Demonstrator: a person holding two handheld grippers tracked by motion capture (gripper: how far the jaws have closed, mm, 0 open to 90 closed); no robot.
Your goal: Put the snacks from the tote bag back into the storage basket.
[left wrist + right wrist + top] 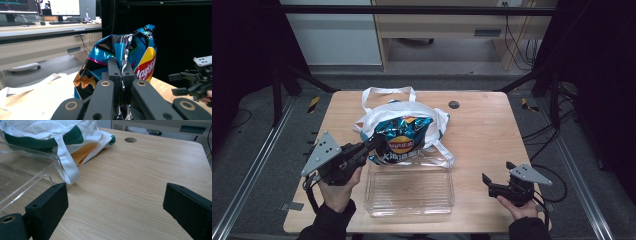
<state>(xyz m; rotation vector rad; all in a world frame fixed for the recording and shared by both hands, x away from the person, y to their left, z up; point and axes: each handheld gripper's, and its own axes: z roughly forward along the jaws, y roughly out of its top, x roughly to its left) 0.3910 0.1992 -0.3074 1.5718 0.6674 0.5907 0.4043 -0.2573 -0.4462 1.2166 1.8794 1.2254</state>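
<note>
The left gripper (373, 144) has its two black jaws pressed together on a crimped silver fold at the edge of the shiny blue foil crisp bag (404, 140) with a red and yellow logo; in the left gripper view the left gripper (121, 72) pinches that seam so that the crisp bag (140, 53) rises straight above and beyond the fingertips, puffed and roughly upright. From the high view the bag sits just past the fingertips, lying in the mouth of the white cloth tote bag (387, 107) with green trim and long white handles, which spreads out behind it on the pale wooden table (482, 125). Just beside the left fingertips, on the near side of the bag, stands the clear rectangular plastic tray (409, 192), its far rim close under the bag's lower edge. The right gripper (497, 182) rests low over the table, well apart from the bag, its jaws spread wide with nothing between them; in the right gripper view the right gripper (115, 202) frames bare wood, with the tray (27, 170) off its left finger and a tote handle draped at the tray's corner.
</note>
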